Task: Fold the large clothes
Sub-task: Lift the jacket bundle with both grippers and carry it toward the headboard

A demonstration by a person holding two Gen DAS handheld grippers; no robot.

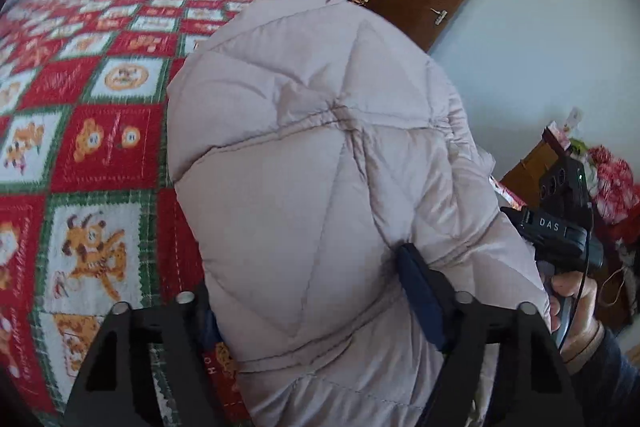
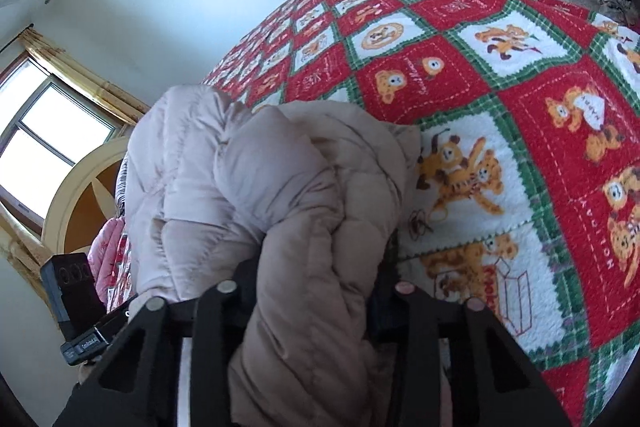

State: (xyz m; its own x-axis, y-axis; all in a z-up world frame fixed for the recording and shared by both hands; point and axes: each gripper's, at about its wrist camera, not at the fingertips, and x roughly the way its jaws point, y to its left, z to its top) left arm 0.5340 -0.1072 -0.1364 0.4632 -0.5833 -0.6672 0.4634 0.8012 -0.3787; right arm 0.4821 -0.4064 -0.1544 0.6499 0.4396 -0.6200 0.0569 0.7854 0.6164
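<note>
- You have the puffy quilted jacket (image 1: pixel 312 163) bunched between both tools, and it fills the middle of each wrist view, lifted partly off the bed (image 1: pixel 80 131) with its red, white and green patchwork blanket.
- Your left gripper (image 1: pixel 316 303) stands about half open with a thick fold of jacket between its fingers (image 1: pixel 420 291); the padding bulges over them, and the fabric looks pressed, so I judge it gripped.
- Your right gripper (image 2: pixel 316 291) is closed much narrower on a squeezed roll of the jacket at the lower centre of its frame; the cloth pinches in where the fingers (image 2: pixel 240 291) meet it.
- In the left view your right hand (image 1: pixel 572 307) and its tool sit at the right edge, just beside the jacket's side.
- To do this step well, I would hold both grips firm and draw them apart evenly so the bundle opens flat before you lay it down; a down jacket springs back, so press it onto the blanket instead of dropping it.
- Watch for uneven pull: the right grip holds a thinner roll and may slip first.
- The jacket's long axis runs from the bottom of each frame up toward the centre, away from you; which end is collar or hem I cannot tell.
</note>
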